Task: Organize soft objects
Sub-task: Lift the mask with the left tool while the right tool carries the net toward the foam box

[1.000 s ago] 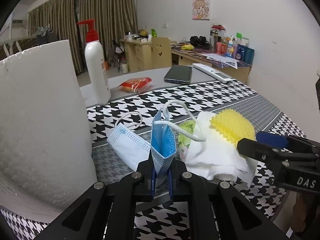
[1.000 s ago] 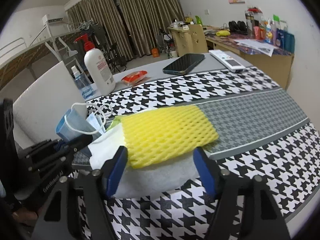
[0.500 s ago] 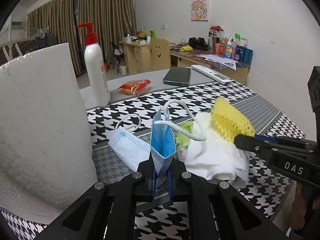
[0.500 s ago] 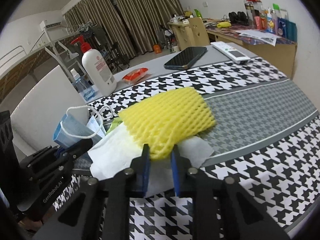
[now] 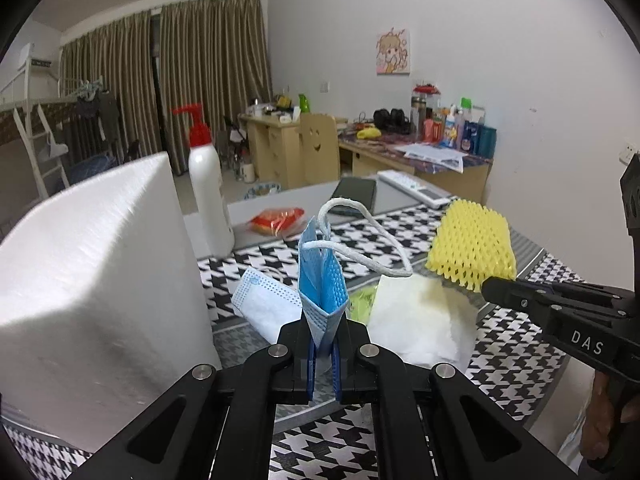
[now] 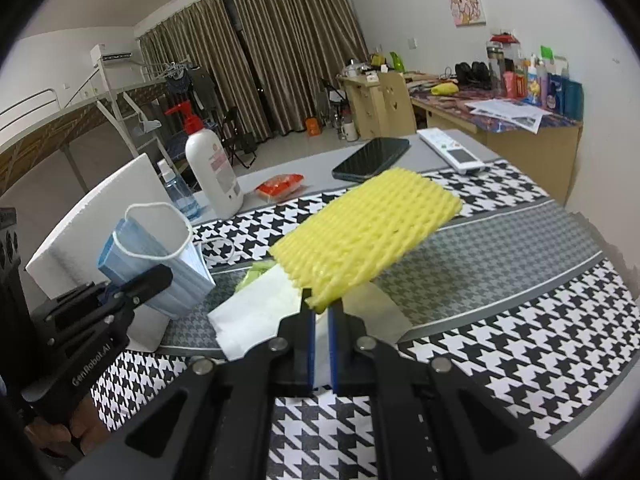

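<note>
Foam block beside pump bottle

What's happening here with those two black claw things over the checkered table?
A person is sorting soft items with a handheld gripper in each hand. The left gripper is clamped on a folded blue face mask. The right gripper pinches one edge of a yellow foam net, held in the air above a white tissue. Another mask lies on the houndstooth tablecloth, beside a white foam block.
</note>
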A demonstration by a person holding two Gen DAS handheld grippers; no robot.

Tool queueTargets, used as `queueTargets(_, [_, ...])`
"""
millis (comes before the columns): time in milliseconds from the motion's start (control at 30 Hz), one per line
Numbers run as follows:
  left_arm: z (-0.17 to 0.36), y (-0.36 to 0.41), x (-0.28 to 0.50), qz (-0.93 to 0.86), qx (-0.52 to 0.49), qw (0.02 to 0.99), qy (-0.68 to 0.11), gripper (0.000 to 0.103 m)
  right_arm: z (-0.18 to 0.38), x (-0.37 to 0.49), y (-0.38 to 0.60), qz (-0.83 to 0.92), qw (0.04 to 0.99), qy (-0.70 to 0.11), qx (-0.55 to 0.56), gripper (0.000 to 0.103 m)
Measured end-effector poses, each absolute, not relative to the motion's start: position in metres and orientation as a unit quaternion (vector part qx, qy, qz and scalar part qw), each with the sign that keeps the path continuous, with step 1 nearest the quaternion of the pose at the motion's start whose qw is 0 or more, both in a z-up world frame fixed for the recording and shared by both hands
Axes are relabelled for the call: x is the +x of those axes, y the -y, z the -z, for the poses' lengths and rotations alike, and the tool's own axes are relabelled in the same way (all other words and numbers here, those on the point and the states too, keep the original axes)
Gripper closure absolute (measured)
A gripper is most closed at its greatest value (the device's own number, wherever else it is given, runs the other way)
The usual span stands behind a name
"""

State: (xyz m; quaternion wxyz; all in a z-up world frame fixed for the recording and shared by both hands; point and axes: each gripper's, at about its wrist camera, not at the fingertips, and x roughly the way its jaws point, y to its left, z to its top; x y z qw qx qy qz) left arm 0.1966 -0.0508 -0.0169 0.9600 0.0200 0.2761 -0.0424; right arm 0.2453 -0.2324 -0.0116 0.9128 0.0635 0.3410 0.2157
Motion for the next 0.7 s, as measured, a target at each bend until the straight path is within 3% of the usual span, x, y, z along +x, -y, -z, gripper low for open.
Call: queueTargets(700, [-0.031,0.043,0.158,0.071,0.033,0.974,-0.214,0.096,-0.02,0.201,0.225,-0.212,0.932,-0.288,0.056,0.095])
